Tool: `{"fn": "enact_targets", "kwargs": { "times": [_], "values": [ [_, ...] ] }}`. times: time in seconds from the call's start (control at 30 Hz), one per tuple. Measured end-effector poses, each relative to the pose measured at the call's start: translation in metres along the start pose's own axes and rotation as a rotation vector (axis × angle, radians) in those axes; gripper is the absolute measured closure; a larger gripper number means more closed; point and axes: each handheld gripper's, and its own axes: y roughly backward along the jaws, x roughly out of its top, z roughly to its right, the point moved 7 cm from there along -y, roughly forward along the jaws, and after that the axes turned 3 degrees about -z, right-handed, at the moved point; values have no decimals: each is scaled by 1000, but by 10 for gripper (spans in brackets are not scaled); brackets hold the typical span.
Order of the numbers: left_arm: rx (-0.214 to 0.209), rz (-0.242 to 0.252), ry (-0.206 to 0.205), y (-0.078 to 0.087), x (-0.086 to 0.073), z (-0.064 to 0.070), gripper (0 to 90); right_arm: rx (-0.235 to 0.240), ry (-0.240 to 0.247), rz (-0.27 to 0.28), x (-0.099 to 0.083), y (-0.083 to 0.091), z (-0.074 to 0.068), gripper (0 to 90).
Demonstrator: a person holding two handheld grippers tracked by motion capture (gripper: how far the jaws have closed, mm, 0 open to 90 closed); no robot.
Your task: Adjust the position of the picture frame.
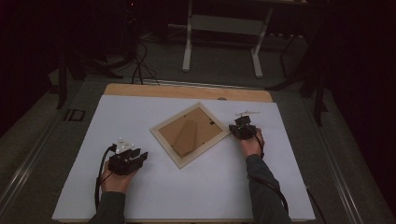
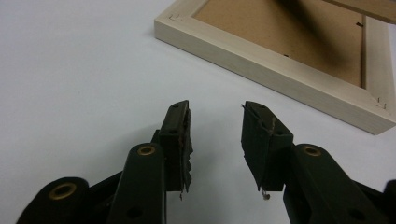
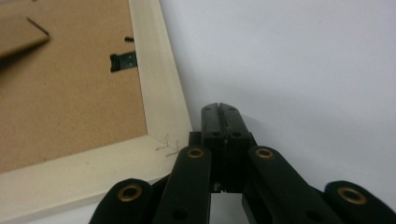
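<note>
A pale wooden picture frame [image 1: 189,134] lies face down on the white table top [image 1: 140,196], its brown backing board and folding stand facing up. My left gripper [image 1: 133,156] rests on the table to the frame's left, open, with nothing between its jaws [image 2: 215,126]; the frame's edge [image 2: 261,56] lies a short way ahead of it. My right gripper [image 1: 243,126] sits at the frame's right corner, jaws shut together [image 3: 219,112] and empty, just beside the frame's corner [image 3: 161,140]. A small black turn clip [image 3: 123,60] shows on the backing.
A small thin metal piece [image 1: 246,112] lies on the table beyond my right gripper. A wooden strip [image 1: 187,91] runs along the table's far edge. White table legs [image 1: 187,42] stand on the floor behind. Cables trail from both grippers toward the near edge.
</note>
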Motion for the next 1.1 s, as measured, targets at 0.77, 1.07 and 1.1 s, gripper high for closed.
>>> {"fn": "enact_targets", "kwargs": {
  "times": [0.77, 1.07, 1.1],
  "values": [
    [-12, -11, -14, -2, -1, 4, 659, 48, 73, -23, -8, 1, -16, 900],
    [-14, -12, -14, -3, -1, 4, 665, 59, 91, -34, -10, 2, -20, 900],
    [-16, -11, -13, -3, -1, 5, 666, 59, 95, -33, -10, 2, -21, 900]
  ]
}}
